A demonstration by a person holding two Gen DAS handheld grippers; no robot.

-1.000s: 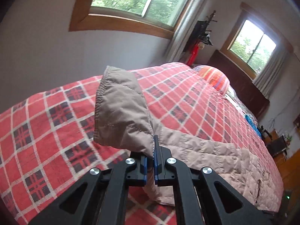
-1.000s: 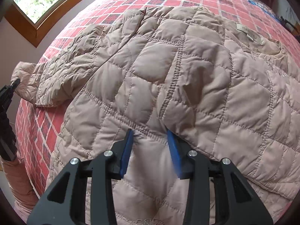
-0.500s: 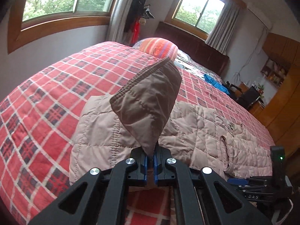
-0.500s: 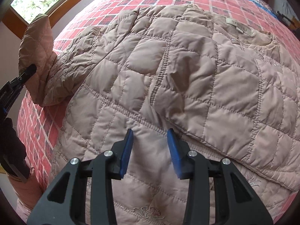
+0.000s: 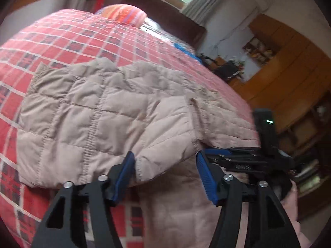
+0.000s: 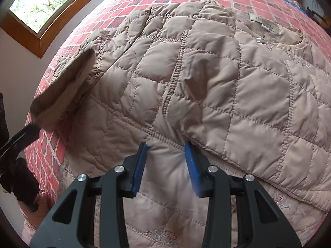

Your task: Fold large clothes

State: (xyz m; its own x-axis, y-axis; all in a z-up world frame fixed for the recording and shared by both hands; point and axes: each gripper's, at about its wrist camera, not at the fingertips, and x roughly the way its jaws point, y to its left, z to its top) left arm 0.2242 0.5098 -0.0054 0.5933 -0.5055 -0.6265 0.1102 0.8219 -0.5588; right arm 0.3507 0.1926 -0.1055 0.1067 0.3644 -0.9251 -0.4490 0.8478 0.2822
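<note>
Jacket (image 6: 206,78) hem hidden under open right tool (image 6: 166,150); left view blurred.

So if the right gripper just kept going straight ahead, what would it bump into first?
Most likely the quilted beige jacket. The right gripper, jaws open, points at the ridged seam right ahead of its tips, though how close it already is stays hard to judge.

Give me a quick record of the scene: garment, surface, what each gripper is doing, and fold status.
garment: beige quilted jacket, spread out, neck label showing
surface: red plaid bedspread
left hand-held gripper: open, the sleeve end between its spread fingers, not clamped
right hand-held gripper: open, fingers against the jacket at a gathered seam
fold status: one sleeve brought in toward the body; body not yet folded
background: striped pillow at the far end of the bed
</note>
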